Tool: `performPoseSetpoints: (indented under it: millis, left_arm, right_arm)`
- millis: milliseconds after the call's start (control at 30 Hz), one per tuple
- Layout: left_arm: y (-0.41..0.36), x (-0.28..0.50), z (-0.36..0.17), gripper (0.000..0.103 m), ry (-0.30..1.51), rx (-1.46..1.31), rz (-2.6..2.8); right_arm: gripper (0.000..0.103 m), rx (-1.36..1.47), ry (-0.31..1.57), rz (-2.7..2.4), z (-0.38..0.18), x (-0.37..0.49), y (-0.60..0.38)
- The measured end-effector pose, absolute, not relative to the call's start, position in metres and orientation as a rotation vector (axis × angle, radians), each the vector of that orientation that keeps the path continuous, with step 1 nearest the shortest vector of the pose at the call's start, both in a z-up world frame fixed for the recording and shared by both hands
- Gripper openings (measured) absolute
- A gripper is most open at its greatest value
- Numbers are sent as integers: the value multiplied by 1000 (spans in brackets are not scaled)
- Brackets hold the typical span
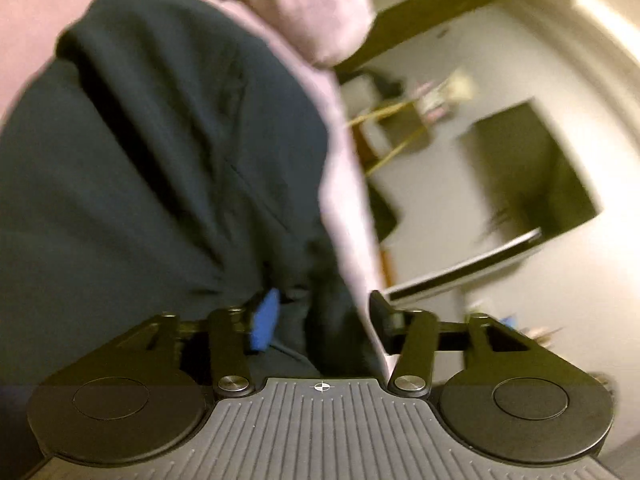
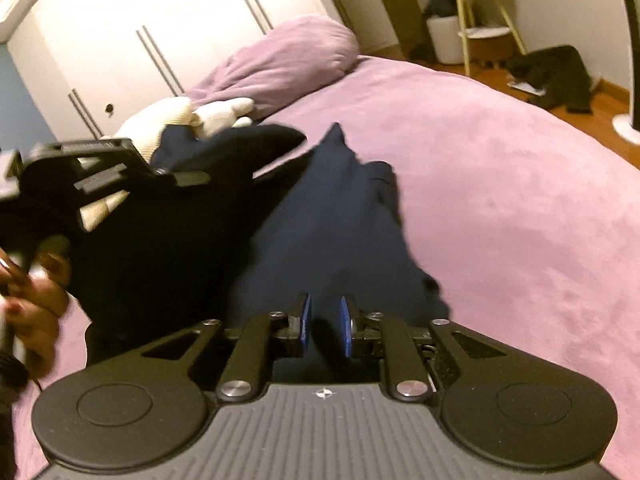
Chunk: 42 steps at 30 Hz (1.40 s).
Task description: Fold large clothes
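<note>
Navy garment (image 2: 320, 216) spread on the bed (image 2: 500, 184), bunched ahead of both tools. Left gripper (image 1: 316, 320): jaws parted, cloth lying between them but not pinched. Right gripper (image 2: 325, 326): jaws nearly closed on a thin fold of cloth. Advice: regrip a clean edge on the left, then draw both corners level, keeping the cloth taut and clear of the pillow (image 2: 288, 56).
</note>
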State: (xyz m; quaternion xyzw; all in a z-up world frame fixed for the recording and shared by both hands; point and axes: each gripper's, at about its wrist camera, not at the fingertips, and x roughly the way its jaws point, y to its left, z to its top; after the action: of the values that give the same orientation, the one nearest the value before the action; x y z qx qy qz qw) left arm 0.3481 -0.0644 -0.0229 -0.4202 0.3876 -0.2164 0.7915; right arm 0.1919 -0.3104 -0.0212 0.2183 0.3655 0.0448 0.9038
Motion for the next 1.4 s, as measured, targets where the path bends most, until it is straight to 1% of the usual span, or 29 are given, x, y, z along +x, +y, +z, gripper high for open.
performPoseSetpoints:
  millis: [67,133,167,200,267,367,433,467,533,600,667,733,800,867,933,1033,1133,1200,1233,1267,1300,1367,1400]
  left_arm:
    - [-69,342,-19,61,828,-849,-448]
    - [-72,332,1,64,814,-756,-445]
    - [-75,328,16,69,786,-719,-446]
    - [-70,318,28,72,752,-704,-444]
    - [-56,304,43,79,678,-738,-471]
    - [-29,286,54,80,597,-815,-408]
    - [-11,278,57,81,575,-800,-326]
    - [-3,277,57,83,570,-776,-299]
    - [9,274,51,84,584,-729,-189]
    - [26,268,41,84,602,-748,-122]
    - [40,265,28,84,635,-771,-60]
    - [54,261,16,84,658,-773,-10]
    - [63,264,4,84,675,-790,24]
    - [65,270,-9,84,718,-817,41]
    - [61,277,-17,84,747,-835,21]
    - [57,286,-33,82,792,-923,-67]
    - [60,289,-37,83,790,-948,-87]
    - [63,291,-39,83,790,-985,-87]
    - [63,291,-39,83,790,-991,-87]
    - [62,291,-39,83,791,-985,-88]
    - [60,291,-37,83,793,-970,-89]
    - [54,296,-34,83,798,-932,-89]
    - [53,296,-33,83,802,-920,-89]
  right_arm:
    - [17,453,754,85,-22,195,-314]
    - [18,459,741,84,-19,193,-315]
    - [18,464,731,87,-17,193,-318]
    - [19,468,715,93,-12,193,-318]
    - [20,466,685,102,-4,192,-319]
    - [21,465,615,128,18,196,-316]
    - [21,460,569,177,34,207,-307]
    - [21,445,555,200,41,213,-299]
    - [21,383,529,247,55,226,-276]
    - [23,294,519,284,63,239,-250]
    - [23,217,569,285,56,256,-225]
    - [23,163,650,226,34,268,-215]
    - [23,153,713,175,10,269,-222]
    - [19,147,769,117,-17,260,-239]
    - [18,152,741,142,-36,245,-251]
    - [18,77,695,154,-41,232,-250]
    - [18,169,712,166,-25,241,-259]
    - [24,231,699,150,-6,246,-265]
    - [30,254,679,149,1,250,-268]
    - [37,277,661,161,10,254,-268]
    - [41,300,650,178,17,260,-267]
    - [51,344,678,218,22,282,-257]
    - [52,363,707,244,21,290,-253]
